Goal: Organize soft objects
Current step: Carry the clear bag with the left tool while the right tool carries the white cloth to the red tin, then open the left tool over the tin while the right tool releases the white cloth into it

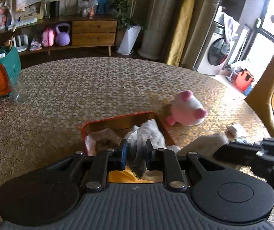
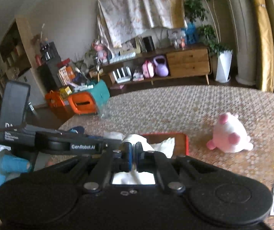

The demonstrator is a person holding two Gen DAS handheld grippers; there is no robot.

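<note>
The left gripper [image 1: 136, 149] is nearly closed on a clear plastic bag [image 1: 137, 153]; the right gripper [image 2: 134, 153] pinches white cloth [image 2: 135, 141] tightly. Both hang over the red tray [image 1: 117, 119], low centre of the frame. Better to lower both fully inside before releasing. The pink plush [image 1: 186, 109] lies just right of the tray.

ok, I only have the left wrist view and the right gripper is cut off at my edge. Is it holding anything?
Observer: Yes. In the right wrist view the right gripper is shut on a white cloth, which hangs down between the fingers.
Operator: Anything off to the left that my frame misses?
Observer: Something blue and fuzzy sits low at the left edge of the right view. I cannot tell whether it is a toy or a sleeve.
Operator: And past the table edge there?
Observer: An orange bag stands on the floor, left of the orange box.
</note>
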